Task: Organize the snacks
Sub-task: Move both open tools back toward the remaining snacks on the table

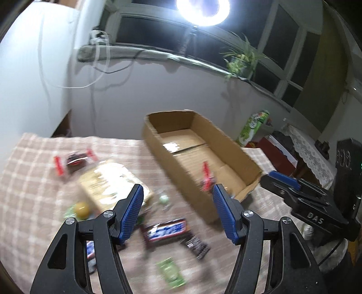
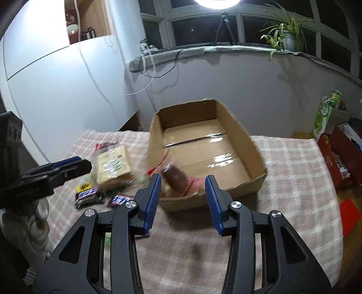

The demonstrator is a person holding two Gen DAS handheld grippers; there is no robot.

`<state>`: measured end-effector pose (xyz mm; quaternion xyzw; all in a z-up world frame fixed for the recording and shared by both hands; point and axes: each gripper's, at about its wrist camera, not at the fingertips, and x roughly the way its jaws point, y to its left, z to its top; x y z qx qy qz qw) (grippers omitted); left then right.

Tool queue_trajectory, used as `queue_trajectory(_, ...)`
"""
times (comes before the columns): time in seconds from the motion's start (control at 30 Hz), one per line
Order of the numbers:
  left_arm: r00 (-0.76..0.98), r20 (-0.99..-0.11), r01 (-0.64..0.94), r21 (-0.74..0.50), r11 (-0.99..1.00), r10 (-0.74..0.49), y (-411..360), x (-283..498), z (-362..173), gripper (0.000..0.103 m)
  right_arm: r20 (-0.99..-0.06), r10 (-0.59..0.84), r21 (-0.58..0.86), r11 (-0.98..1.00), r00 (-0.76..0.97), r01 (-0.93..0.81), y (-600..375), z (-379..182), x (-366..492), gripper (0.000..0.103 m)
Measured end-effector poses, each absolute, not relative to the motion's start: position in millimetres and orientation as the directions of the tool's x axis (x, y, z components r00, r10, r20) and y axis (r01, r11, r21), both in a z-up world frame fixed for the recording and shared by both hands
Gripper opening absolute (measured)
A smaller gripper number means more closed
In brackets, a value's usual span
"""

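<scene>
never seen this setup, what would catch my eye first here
The open cardboard box mid-table, with a red-wrapped snack at its near end. Left of it, loose snacks on the checked tablecloth, including a Snickers bar. A bright ring light glares above the dark window.

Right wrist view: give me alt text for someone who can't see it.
The open right claw hangs empty before a cardboard box holding a red-and-brown snack at its near end. Loose snacks lie left of the box on a checked cloth.
</scene>
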<state>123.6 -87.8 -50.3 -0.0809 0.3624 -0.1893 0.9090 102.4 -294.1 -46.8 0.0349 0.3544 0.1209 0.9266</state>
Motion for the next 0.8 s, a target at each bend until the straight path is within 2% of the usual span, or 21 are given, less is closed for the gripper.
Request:
queue_trajectory(0.4, 0.647, -0.696, 0.170, -0.267, 0.949, -0.311, -16.8, 99.1, -78.5, 0.063, -0.709, 0.310, 0.167, 0.947, 0.634, -0.276, -260.0, -76.1, 82.2, 0.042)
queue_trajectory(0.8, 0.552, -0.773, 0.218, -0.228, 0.949, -0.312, -11.0, 110.1, -104.9, 0.063, -0.771, 0.320, 0.168, 0.936, 0.551, -0.309, -240.0, -108.7, 86.4, 0.042)
